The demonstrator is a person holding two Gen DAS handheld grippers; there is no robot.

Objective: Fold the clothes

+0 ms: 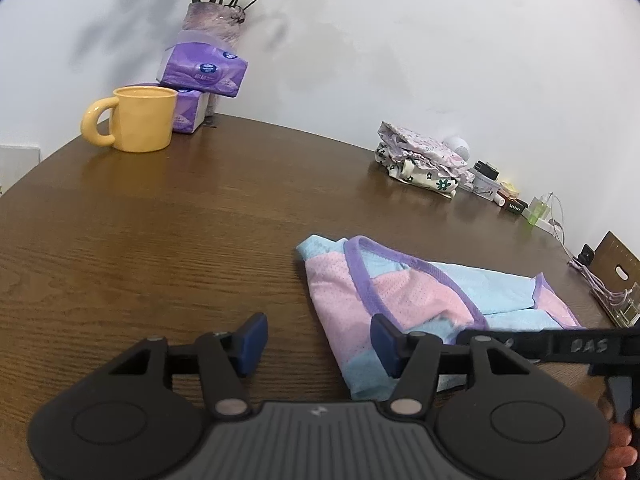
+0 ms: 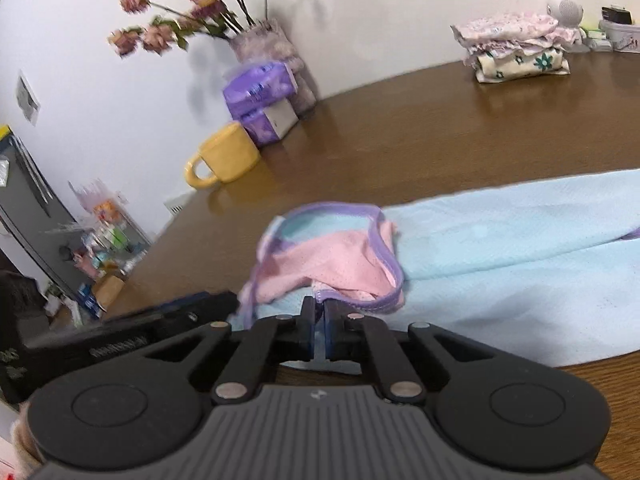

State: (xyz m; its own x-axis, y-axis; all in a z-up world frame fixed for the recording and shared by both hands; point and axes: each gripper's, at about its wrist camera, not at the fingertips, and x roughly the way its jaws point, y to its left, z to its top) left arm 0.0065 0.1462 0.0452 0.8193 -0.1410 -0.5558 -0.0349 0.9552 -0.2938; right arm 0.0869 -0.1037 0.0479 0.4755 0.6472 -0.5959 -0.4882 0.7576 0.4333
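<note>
Left wrist view: the left gripper (image 1: 318,346) has its jaws apart over the table (image 1: 160,240), holding nothing. One pink and blue shirt (image 1: 420,292) lies half folded beside it. One pile of folded clothes (image 1: 424,160) waits by the wall. One yellow cup (image 1: 138,118).

Right wrist view: the right gripper (image 2: 319,330) is pinched on the shirt's purple edge (image 2: 324,294). More folding is left.

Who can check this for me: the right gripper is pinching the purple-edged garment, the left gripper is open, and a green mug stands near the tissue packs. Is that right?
One detail is wrong: the mug is yellow, not green, as the left wrist view shows. The rest holds: the right gripper is shut on the garment, the left gripper is open, and the mug stands near the tissue packs.
</note>
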